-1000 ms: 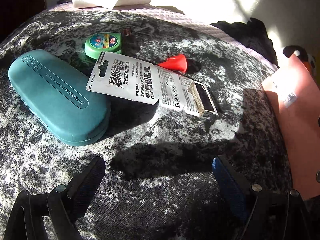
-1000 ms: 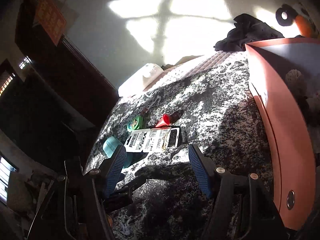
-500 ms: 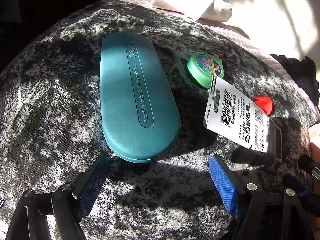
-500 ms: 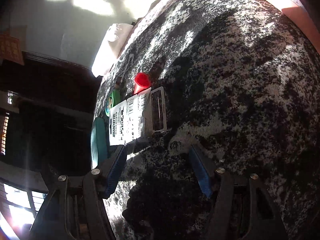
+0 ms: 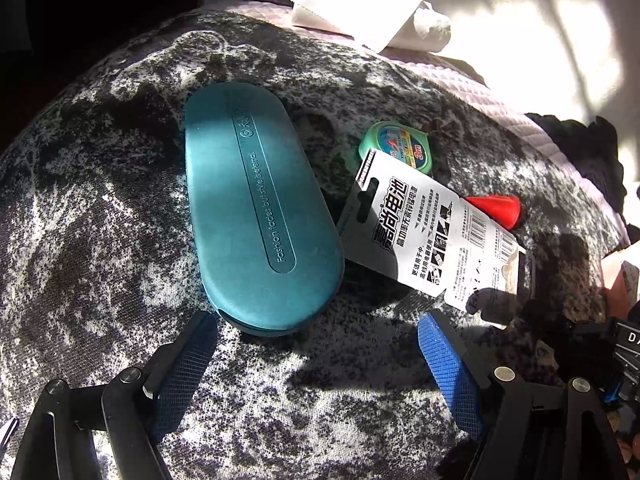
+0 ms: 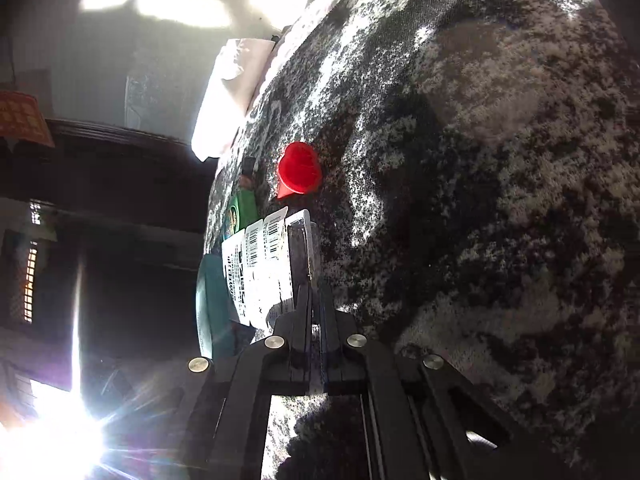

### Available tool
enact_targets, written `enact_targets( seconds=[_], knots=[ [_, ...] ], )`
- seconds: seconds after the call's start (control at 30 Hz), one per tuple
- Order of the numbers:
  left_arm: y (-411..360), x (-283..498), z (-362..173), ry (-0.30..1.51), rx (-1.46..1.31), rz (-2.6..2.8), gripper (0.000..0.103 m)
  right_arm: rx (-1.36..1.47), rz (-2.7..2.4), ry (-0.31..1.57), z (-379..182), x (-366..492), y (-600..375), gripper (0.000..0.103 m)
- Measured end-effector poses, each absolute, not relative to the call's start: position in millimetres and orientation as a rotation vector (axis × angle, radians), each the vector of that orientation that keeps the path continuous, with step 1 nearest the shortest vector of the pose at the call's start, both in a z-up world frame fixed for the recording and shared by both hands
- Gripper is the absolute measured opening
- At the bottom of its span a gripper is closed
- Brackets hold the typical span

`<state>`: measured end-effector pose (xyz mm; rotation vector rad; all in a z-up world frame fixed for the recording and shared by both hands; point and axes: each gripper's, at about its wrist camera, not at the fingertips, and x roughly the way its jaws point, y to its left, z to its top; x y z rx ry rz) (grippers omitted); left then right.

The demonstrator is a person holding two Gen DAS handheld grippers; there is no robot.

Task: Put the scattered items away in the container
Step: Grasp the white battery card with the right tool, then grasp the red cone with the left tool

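Right hand-held gripper point(image 6: 316, 300): jaws pinched together on the near edge of the battery card point(image 6: 260, 264), at centre of the right wrist view. Grip looks thin (only the card's rim sits between the pads).

Left hand-held gripper point(image 5: 316, 354): jaws wide, nothing between them, hovering just short of the teal glasses case point(image 5: 256, 208), centre frame in the left wrist view.

Other scattered items on the mottled blanket point(image 5: 100, 220): green tape measure point(image 5: 396, 148), touching the card's upper end; red cap point(image 5: 496, 208), just beside the card to the right.

Container: I judge the pinkish edge point(image 5: 622, 280) at the far right of the left view to be it, mostly out of frame.

Progress: I see nothing in the container yet. Card is first; case, tape and cap are left.
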<state>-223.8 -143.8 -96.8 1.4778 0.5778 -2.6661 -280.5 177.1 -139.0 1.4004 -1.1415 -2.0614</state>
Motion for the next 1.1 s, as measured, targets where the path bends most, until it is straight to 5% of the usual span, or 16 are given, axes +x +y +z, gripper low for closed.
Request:
enact_targets(
  seconds=[0.23, 0.6, 0.83, 1.1],
  knots=[
    [-139.2, -208.6, -81.5, 0.538, 1.473, -2.704, 0.086, 1.431, -2.109, -1.010, -105.7, -215.3, 202.4, 0.002],
    [-52.2, -223.1, -43.5, 0.047, 1.340, -3.057, 0.086, 1.454, -2.070, -0.948, -82.5, -117.5, 222.2, 0.002],
    [9.9, -293.9, -62.5, -0.251, 1.401, -3.092, 0.086, 1.492, -2.048, -0.871, -91.0, -118.8, 220.8, 0.002],
    [24.5, -352.8, -114.9, -0.279, 1.573, -2.965, 0.083, 1.552, -2.023, -0.851, -110.6, -139.9, 223.6, 0.002]
  ],
)
